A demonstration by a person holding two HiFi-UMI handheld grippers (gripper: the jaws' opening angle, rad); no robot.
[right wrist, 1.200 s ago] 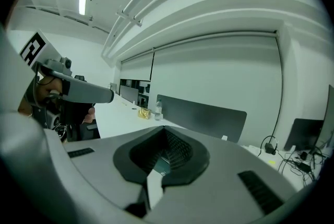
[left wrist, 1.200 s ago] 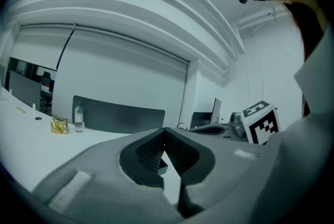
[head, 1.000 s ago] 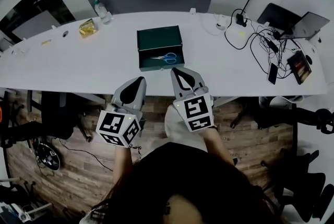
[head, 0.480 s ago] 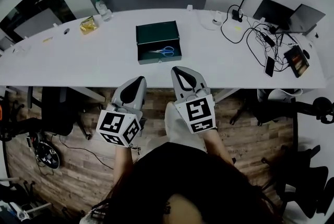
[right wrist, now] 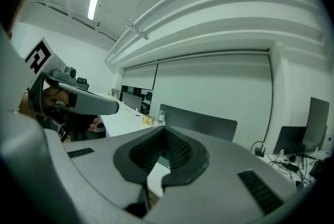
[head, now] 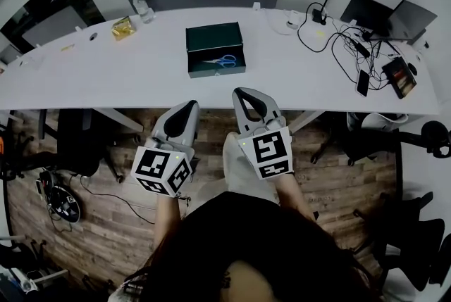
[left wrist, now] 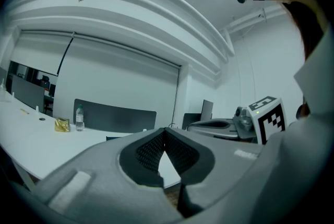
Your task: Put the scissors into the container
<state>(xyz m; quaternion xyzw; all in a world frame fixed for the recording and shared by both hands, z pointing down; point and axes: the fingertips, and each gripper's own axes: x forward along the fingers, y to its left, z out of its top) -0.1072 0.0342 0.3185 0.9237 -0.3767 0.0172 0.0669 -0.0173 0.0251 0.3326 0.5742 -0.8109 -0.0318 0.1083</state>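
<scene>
Left tongs point(head: 186, 108) and right tongs point(head: 244, 93) are both squeezed shut on nothing, hanging just short of the long white worktop point(head: 106, 75). Straight ahead of them on it sits the dark green rectangular container point(head: 216, 72), with the blue-handled scissors point(head: 224, 60) already lying inside. Looks done to me, so the next move is probably just pulling back.

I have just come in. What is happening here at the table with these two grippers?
A person holds a two-jaw gripper in each hand, on the near side of the white table, not over it. The left gripper and the right gripper both have their jaws together, with nothing between them. The blue-handled scissors lie inside the dark green container on the table, so the task looks done. Neither gripper touches the container.
</scene>
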